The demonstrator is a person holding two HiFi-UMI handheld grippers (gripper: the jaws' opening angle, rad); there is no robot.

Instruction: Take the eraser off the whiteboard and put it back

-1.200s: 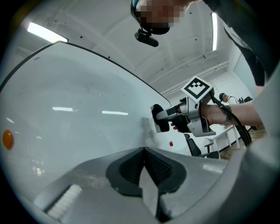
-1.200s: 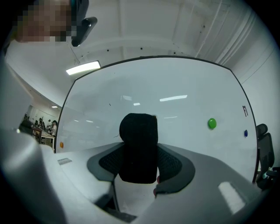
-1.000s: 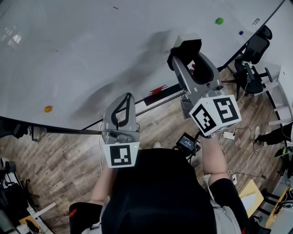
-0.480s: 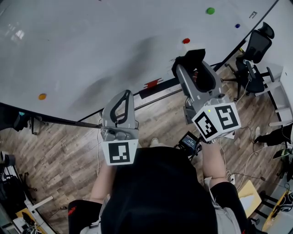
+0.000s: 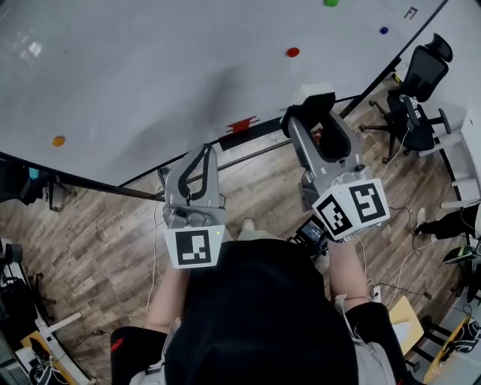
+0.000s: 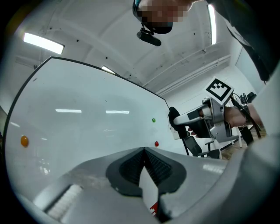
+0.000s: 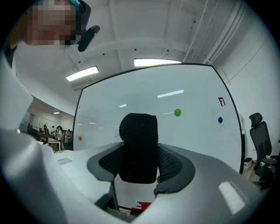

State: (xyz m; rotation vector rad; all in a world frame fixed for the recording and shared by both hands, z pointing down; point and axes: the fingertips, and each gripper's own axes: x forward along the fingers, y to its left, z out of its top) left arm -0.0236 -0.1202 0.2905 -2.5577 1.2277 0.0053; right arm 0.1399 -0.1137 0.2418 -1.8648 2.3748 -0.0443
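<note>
Right gripper (image 5: 316,124) is clamped on the eraser (image 5: 313,98): in the right gripper view its two ribbed pads (image 7: 173,164) press the sides of the black felt block (image 7: 139,131), which stands upright between them and rises above the tips. In the head view the eraser sits at about 1 o'clock from the picture's middle, over the lower edge of the whiteboard (image 5: 150,68), near the black rail there; whether it touches the board cannot be told. Left gripper (image 5: 203,154) is at about 7 o'clock from the right one, well apart from it, and its jaws are together with nothing between them, the dark pads (image 6: 131,166) meeting at their tips in the left gripper view. On the board a red magnet (image 5: 292,52) lies at 11 o'clock from the eraser, a green magnet (image 5: 331,2) at 12 o'clock, a blue magnet (image 5: 384,31) at 1 o'clock and an orange magnet (image 5: 58,140) far off at 9 o'clock. An office chair (image 5: 421,75) stands at 2 o'clock on the wooden floor (image 5: 90,241).
</note>
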